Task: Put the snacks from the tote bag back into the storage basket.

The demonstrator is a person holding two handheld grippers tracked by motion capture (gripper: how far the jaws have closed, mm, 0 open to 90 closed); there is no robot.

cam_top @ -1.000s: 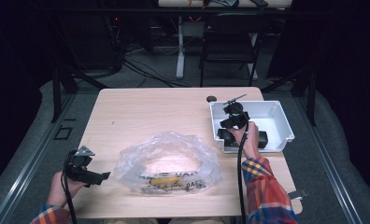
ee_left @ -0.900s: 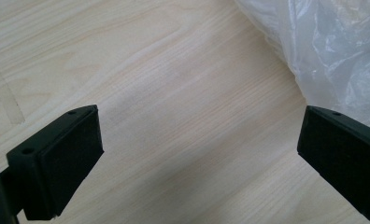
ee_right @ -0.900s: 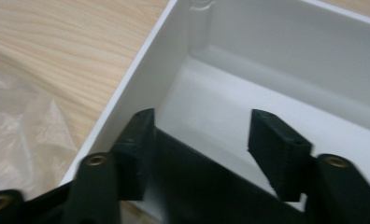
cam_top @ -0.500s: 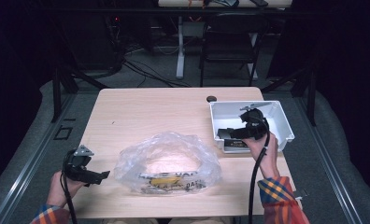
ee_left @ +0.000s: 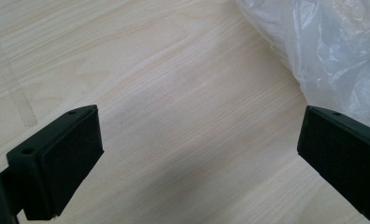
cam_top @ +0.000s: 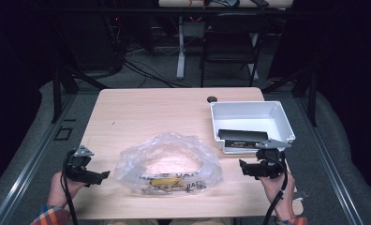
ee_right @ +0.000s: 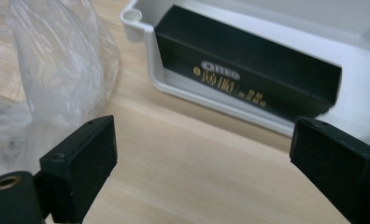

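- My right gripper [cam_top: 247, 168] has come out of the white bin [cam_top: 281, 117] and now sits near the table's [cam_top: 151, 112] front edge, just in front of the bin.
- Its jaws, which were down on the black box [cam_top: 242, 138] a second ago, now stand wide apart with nothing between them.
- The black box lies in the bin against its front wall, free of my gripper.
- My right forearm has drawn back toward me.
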